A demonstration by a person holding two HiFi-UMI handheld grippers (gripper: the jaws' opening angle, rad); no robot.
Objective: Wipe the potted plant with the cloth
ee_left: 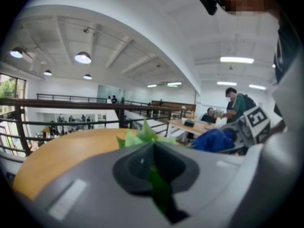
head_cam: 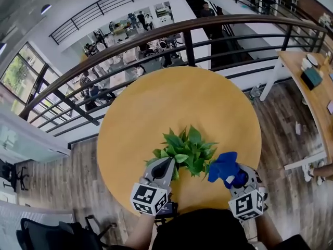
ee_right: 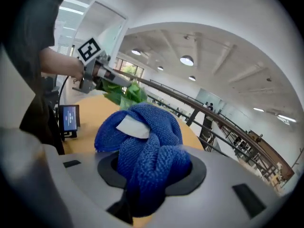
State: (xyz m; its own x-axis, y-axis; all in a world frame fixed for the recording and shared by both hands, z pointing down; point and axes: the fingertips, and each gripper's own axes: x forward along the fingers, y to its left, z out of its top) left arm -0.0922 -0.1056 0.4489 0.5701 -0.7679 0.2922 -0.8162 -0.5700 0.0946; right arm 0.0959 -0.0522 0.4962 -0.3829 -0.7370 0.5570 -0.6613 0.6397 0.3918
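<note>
A green leafy potted plant (head_cam: 186, 151) stands on the round yellow table (head_cam: 177, 103), near its front edge. My left gripper (head_cam: 165, 166) is shut on one of its leaves (ee_left: 159, 190) at the plant's left side. My right gripper (head_cam: 232, 177) sits at the plant's right, shut on a bunched blue cloth (head_cam: 223, 166) with a white label (ee_right: 133, 126). The cloth (ee_right: 145, 153) fills the right gripper view and hangs close to the leaves (ee_right: 124, 93). In the left gripper view the cloth (ee_left: 214, 139) shows beyond the plant (ee_left: 142, 135). The pot itself is hidden under the foliage.
A dark metal railing (head_cam: 156, 33) curves behind the table, with a lower floor and people beyond it. A wooden desk (head_cam: 309, 82) stands at the right. A small lit screen (ee_right: 69, 118) sits near the table's front edge beside the person's body.
</note>
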